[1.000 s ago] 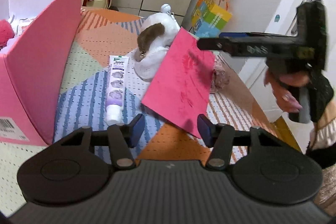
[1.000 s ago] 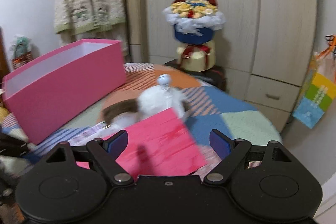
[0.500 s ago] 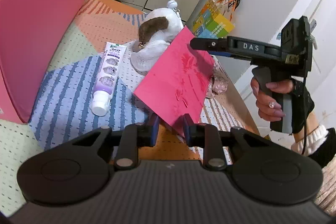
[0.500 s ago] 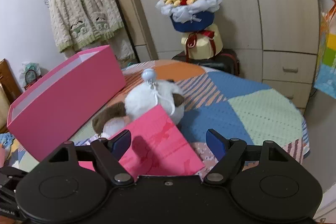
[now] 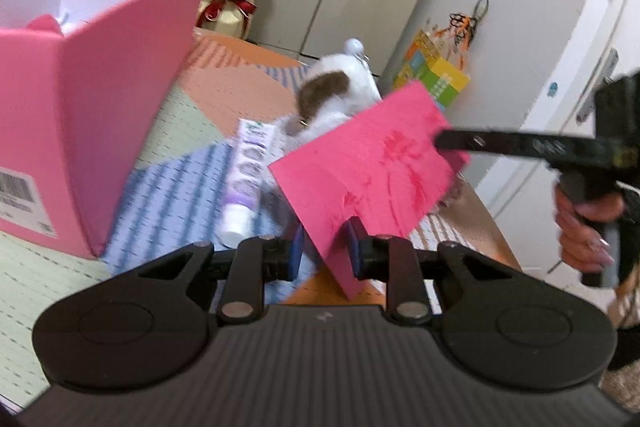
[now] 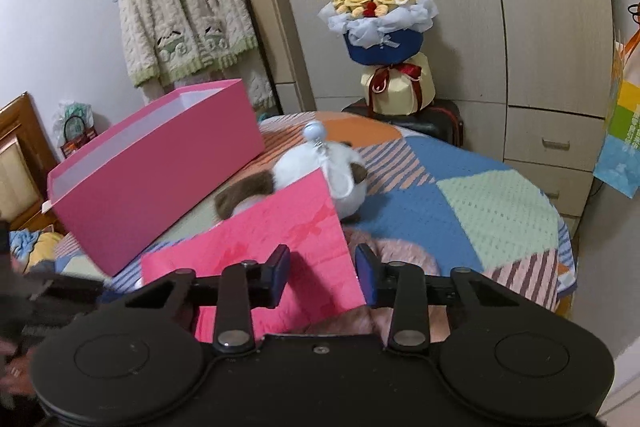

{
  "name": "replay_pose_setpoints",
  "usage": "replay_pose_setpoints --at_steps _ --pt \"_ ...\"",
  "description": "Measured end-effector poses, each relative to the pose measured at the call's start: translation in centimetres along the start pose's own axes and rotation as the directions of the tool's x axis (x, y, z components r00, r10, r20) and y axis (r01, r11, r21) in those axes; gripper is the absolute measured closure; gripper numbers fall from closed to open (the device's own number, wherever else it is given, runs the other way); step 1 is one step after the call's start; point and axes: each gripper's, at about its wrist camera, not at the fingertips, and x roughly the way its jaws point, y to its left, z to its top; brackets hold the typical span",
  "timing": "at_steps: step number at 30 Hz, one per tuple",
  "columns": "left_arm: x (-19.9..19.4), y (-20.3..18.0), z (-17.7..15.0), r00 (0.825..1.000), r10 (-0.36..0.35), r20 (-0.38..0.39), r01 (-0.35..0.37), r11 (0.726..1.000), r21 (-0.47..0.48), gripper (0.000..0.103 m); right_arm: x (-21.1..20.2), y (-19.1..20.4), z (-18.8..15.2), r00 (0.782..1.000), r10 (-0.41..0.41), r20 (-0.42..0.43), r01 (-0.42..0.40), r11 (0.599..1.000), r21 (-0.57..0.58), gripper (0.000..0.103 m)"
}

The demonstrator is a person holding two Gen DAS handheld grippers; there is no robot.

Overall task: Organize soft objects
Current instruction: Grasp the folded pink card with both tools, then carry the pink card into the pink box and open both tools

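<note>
Both your grippers flank the card (image 5: 372, 167): left (image 5: 325, 246) clamps its bottom corner. Right (image 6: 323, 277), jaws just closing, straddles its far edge unpinched; open quilt (image 6: 460, 199) lies beyond.

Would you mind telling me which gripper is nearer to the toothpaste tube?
Left. The left gripper, shut on the pink card's corner, sits just beside the toothpaste tube; the right gripper reaches the card's far edge.

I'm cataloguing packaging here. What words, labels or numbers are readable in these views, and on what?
None reads clearly.
Barcode sticker on the pink box: digits blurred.
Tube: print blurred.
Bar of the right tongs: lettering smeared.
Colourful bag: pale characters, too small.
</note>
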Motion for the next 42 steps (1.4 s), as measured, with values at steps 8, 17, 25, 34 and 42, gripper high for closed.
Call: replay_pose_setpoints --at_steps 8,17,25,34,42 --pt "-0.1 1.1 0.6 0.997 -0.016 -0.074 0.016 1.000 0.002 0.081 -1.9 3.5 -1.9 0.991 -0.119 -0.057 0.121 0.992 0.035 0.073" --pt "-2.3 1.3 0.9 0.984 -0.053 -0.168 0.061 0.997 0.038 0.081 -4.0 6.9 -3.1 0.977 -0.177 -0.116 0.183 0.982 0.044 0.071" --pt "-5.9 1.5 1.3 0.979 -0.050 -0.198 0.068 0.994 0.088 0.081 -5.3 9.4 -3.6 0.975 -0.157 -0.155 0.170 0.982 0.078 0.070" --pt "-11.0 2.1 2.2 0.981 -0.018 -0.195 0.047 0.988 0.145 0.081 -6.3 13.9 -2.7 0.974 -0.119 -0.194 0.130 0.991 0.042 0.071" --pt "-16.7 3.0 4.5 0.995 0.051 -0.086 -0.033 0.979 0.202 0.081 -6.5 19.0 0.1 0.982 -0.106 -0.154 0.097 0.993 -0.063 0.071"
